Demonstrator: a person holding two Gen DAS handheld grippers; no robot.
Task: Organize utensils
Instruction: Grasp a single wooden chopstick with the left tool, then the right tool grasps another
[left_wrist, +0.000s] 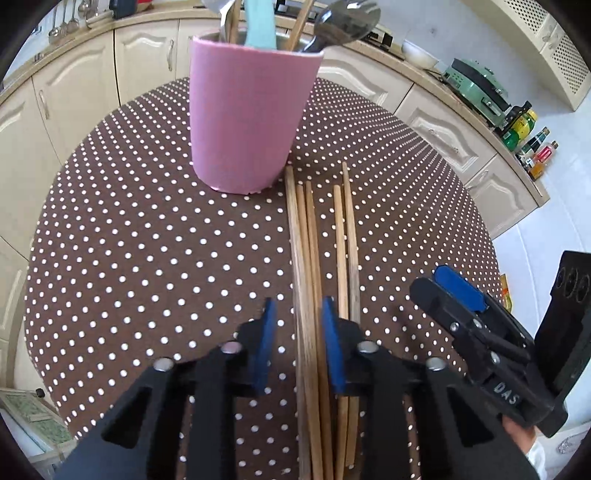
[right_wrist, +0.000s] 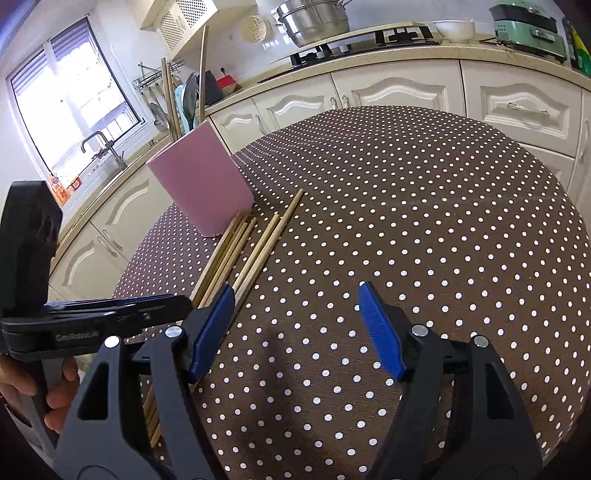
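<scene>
The wooden chopsticks (left_wrist: 306, 258) lie side by side on the dotted counter (left_wrist: 147, 240). Their far ends reach the foot of the pink cup (left_wrist: 251, 122) at 12 o'clock. The cup already holds spoons and sticks. Your left tool (left_wrist: 299, 306) tips steeply down over them. Its blue pads sit apart, with three sticks between and a gap at the left pad. Your right tool (right_wrist: 295, 291) hangs at 3 o'clock, spread wide over bare cloth, holding nothing.
</scene>
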